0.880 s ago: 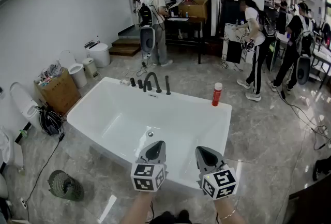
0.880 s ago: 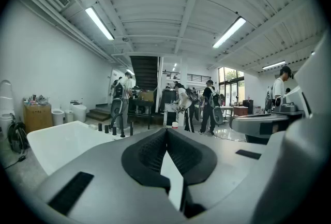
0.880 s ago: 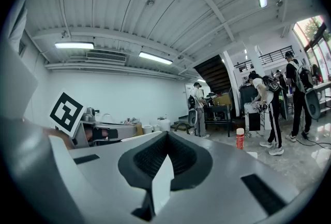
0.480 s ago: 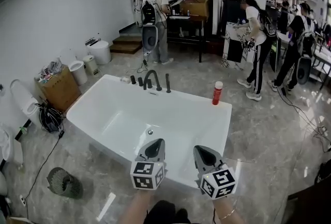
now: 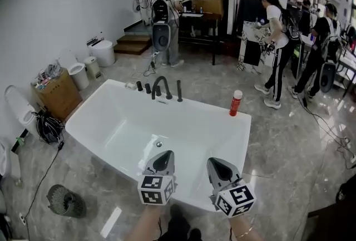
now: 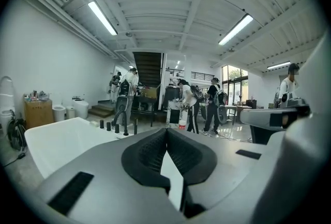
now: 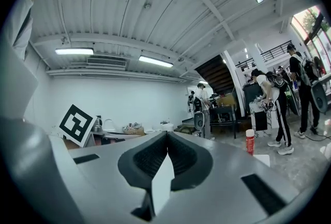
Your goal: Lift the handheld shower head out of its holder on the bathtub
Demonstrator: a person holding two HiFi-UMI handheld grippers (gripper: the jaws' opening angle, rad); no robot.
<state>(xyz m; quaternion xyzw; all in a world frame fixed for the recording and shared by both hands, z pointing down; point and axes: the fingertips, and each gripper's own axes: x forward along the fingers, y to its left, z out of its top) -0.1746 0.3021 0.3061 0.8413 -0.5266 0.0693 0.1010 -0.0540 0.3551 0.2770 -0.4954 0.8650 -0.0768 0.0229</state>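
1. Head view: both claws hang low by the near rim of the bathtub, much where they were a moment ago. The view has only crept a little nearer, and the tub's edges have slid slightly outward. The left claw and the right claw sit side by side, each pressed together and empty. The shower head, a dark upright rod, is seated on the far rim, well ahead of both claws across the basin. It is just right of the spout, and a red bottle stands farther right along that rim.
2. Left gripper view: the jaws meet with nothing between them. The shower head shows ahead and a little left of the tips, well apart from them.
3. Right gripper view: the jaws are likewise together and bare. The red bottle lies ahead to the right. I cannot pick out the shower head here.
4. What it means: hardly any approach has been made. I judge the reach has yet to begin, and whichever claw goes must first spread its jaws.
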